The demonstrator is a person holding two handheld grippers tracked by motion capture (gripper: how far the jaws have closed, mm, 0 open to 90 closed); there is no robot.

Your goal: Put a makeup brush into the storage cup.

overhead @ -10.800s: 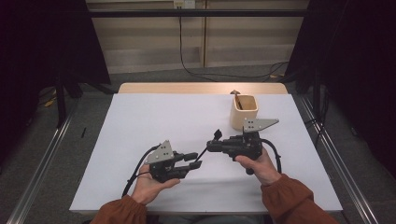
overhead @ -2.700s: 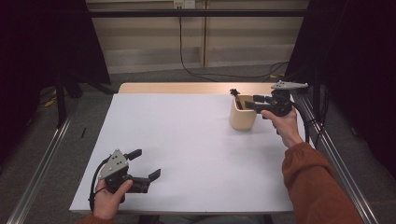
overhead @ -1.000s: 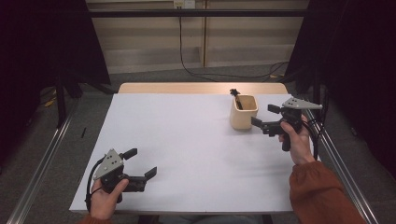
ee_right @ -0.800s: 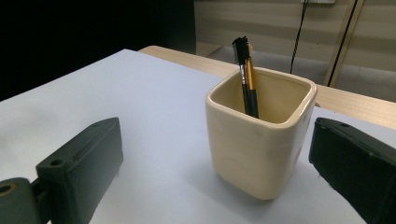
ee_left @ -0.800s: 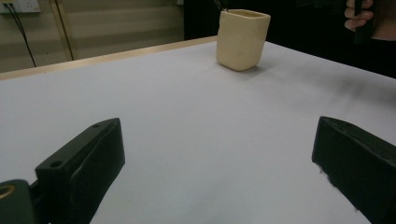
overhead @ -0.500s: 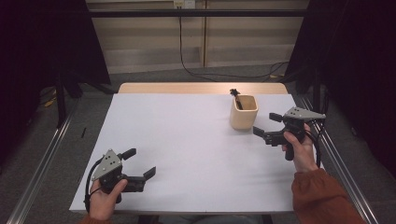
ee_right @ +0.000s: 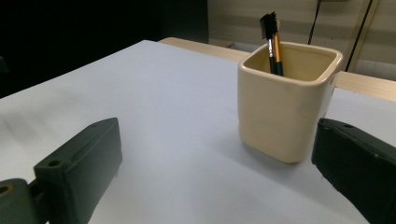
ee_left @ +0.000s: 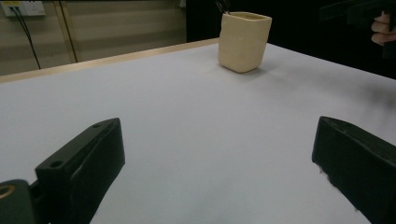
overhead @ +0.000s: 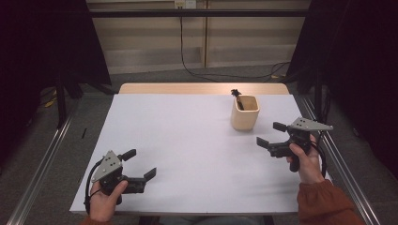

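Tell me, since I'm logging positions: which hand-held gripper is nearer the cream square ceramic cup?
The right hand-held gripper, open just beside the cream square ceramic cup. The left hand-held gripper sits open far across the table near its front edge.

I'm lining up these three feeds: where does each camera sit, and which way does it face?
High view: above the person's side, looking forward and down on the table; both hands and the left gripper and right gripper show.
Left gripper view: low near the table, looking between its open jaws across to the cup.
Right gripper view: close to the cup, jaws open, a brush inside.
All three share the cup.
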